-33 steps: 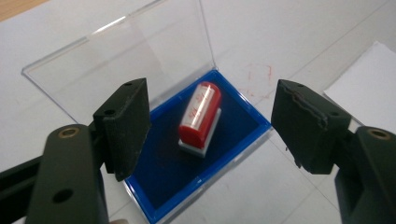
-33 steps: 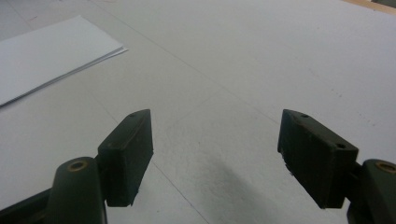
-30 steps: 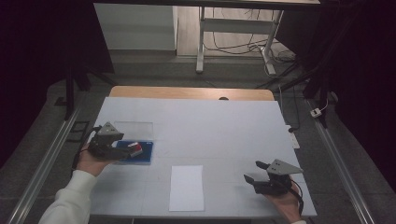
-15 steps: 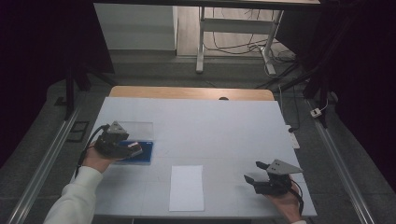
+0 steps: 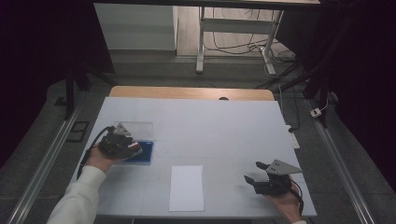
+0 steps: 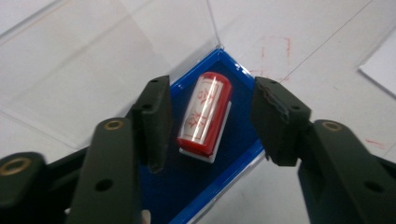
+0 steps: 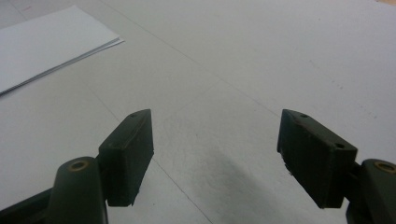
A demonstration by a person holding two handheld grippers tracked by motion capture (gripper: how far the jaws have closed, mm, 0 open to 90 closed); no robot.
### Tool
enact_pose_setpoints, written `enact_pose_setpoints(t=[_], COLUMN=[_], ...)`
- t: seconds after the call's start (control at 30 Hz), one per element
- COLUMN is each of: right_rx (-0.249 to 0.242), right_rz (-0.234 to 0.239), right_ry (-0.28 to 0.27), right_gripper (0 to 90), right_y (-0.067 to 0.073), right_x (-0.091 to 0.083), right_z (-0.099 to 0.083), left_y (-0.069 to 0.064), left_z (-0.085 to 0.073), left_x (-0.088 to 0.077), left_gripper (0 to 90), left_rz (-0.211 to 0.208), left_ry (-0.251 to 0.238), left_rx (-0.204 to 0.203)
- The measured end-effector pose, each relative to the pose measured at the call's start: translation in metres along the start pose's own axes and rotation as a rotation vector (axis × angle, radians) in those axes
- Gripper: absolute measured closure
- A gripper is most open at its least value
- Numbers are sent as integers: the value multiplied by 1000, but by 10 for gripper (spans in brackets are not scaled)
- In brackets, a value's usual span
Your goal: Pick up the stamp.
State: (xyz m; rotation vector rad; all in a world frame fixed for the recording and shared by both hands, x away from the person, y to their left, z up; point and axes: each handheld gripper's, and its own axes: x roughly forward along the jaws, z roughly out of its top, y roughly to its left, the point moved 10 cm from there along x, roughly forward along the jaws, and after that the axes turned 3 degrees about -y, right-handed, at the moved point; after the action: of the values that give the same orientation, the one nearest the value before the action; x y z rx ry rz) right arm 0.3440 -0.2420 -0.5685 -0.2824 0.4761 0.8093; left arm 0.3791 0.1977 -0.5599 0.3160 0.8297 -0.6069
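A red cylindrical stamp [image 6: 205,116] with a clear band lies on its side in a blue case [image 6: 196,186]. The case's clear lid [image 6: 116,60] lies open beside it. My left gripper [image 6: 215,100] hangs over the case with a jaw on each side of the stamp. Its jaws have just been closing, and gaps remain between the pads and the stamp. From above, the left gripper [image 5: 133,148] covers the near-left part of the blue case [image 5: 144,153]. My right gripper [image 5: 254,172] rests at the front right, open with nothing between its fingers [image 7: 128,154].
A white sheet of paper [image 5: 187,187] lies at the front centre of the pale table cover [image 5: 210,126], left of the right gripper. The clear lid [image 5: 137,128] lies flat behind the case. A wooden table edge [image 5: 187,92] runs along the back.
The left hand and its gripper have shifted slightly over the blue case. The right hand has stayed where it was.
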Motion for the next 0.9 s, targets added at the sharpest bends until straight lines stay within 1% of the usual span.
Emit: enact_pose_setpoints(t=[0.07,0.13,0.23,0.27,0.33,0.37,0.4,0.43,0.47,0.63,0.8,0.9], right_rx=[1,2,1,1,-3,-2,-2,-2,-2,-3,-4,-2], right_rz=[1,1,-1,-2,-11,-12,-13,-15,-10,-10,-12,-10], right_ry=[-5,-4,1,3,14,15,16,16,18,15,18,16], right_gripper=[270,270,272,272,273,273,273,274,274,276,281,284], right_y=[0,1,0,0,-1,-1,-2,-2,-1,-2,-2,-2], right_x=[1,1,1,1,0,0,0,0,0,-1,-1,-1], right_z=[0,0,-1,-1,-2,-3,-3,-3,-3,-3,-4,-4], left_y=[1,1,2,2,3,3,2,2,2,1,2,3], left_z=[-2,-3,-4,-4,-4,-4,-4,-4,-4,-4,-3,-2], left_x=[1,3,5,5,5,5,5,5,5,4,3,1], left_gripper=[533,548,612,621,676,682,688,692,694,704,707,708], left_rz=[3,2,15,14,16,16,12,12,9,-1,12,6], left_ry=[8,13,15,14,12,12,9,9,9,2,-2,-12], left_rx=[-3,4,21,26,41,41,56,56,66,76,78,69])
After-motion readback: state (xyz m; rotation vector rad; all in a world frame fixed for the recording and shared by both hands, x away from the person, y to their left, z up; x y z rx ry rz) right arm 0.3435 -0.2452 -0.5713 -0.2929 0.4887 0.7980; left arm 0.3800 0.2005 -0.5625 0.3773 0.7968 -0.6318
